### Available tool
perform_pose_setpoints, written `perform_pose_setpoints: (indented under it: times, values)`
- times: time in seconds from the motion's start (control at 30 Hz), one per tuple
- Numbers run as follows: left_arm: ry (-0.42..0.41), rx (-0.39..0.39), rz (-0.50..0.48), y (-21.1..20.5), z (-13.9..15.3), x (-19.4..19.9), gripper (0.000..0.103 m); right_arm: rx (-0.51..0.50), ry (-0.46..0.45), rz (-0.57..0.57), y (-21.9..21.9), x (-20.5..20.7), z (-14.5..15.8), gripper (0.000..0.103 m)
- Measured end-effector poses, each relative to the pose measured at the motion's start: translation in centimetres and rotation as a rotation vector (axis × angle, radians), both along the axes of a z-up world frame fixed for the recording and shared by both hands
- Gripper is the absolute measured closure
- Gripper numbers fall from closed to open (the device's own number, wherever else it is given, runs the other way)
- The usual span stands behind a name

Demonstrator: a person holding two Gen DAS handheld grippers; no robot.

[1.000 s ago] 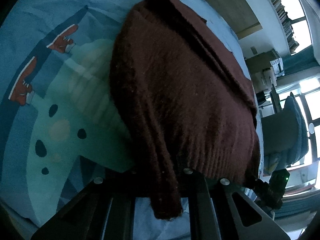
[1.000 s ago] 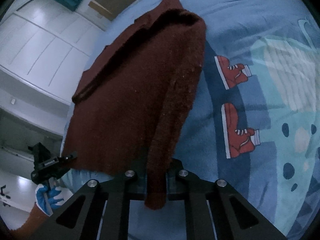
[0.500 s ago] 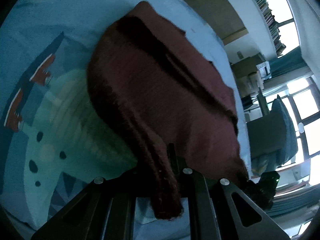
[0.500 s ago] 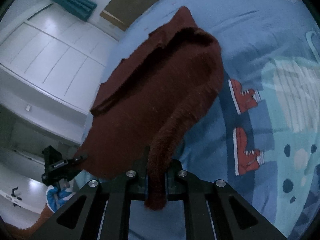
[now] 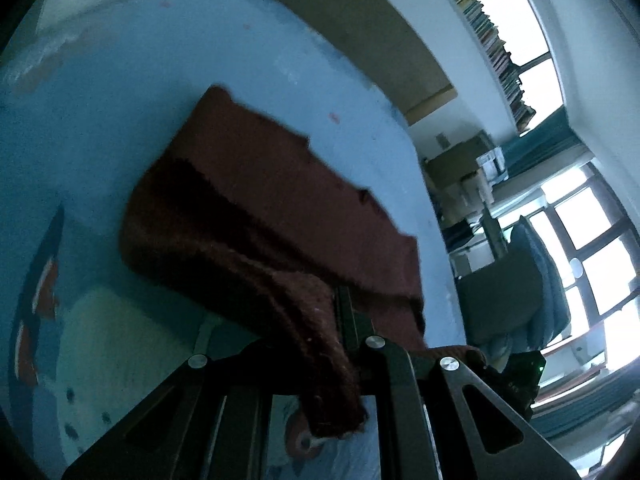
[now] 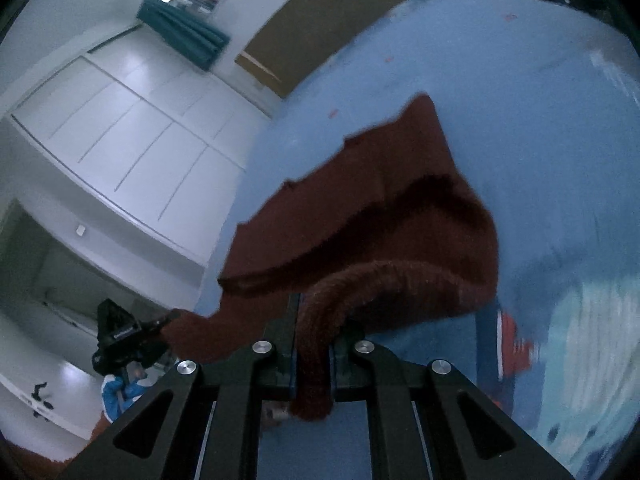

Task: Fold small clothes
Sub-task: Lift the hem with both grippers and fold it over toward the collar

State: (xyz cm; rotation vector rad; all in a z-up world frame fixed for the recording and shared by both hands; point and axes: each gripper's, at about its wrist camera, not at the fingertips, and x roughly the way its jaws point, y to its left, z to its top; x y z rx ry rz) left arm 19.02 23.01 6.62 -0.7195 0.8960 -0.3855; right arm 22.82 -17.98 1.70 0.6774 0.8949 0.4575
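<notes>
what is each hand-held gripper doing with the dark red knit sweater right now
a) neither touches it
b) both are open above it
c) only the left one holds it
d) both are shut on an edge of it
d: the left hand-held gripper and the right hand-held gripper each have a fold of the dark red knit sweater pinched between their fingers, lifting it off the blue bed sheet.

A home bedroom: cartoon-print bedsheet (image 5: 100,128); white wardrobe doors (image 6: 132,136); stacked books (image 5: 496,40); window (image 5: 592,248)

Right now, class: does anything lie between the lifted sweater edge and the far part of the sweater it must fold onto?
Nothing visible does. The sweater hangs from both clamped grippers above the blue bedsheet; its far part shows bare.
</notes>
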Motion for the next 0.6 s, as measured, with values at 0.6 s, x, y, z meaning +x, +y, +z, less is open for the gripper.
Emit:
perform_pose_setpoints:
  times: [0.6]
  values:
    - [-0.017,0.123,0.073,-1.4,-0.5,13.8,0.095,-0.134,-0.045,-0.067,0.1,15.3,1.0,0.094]
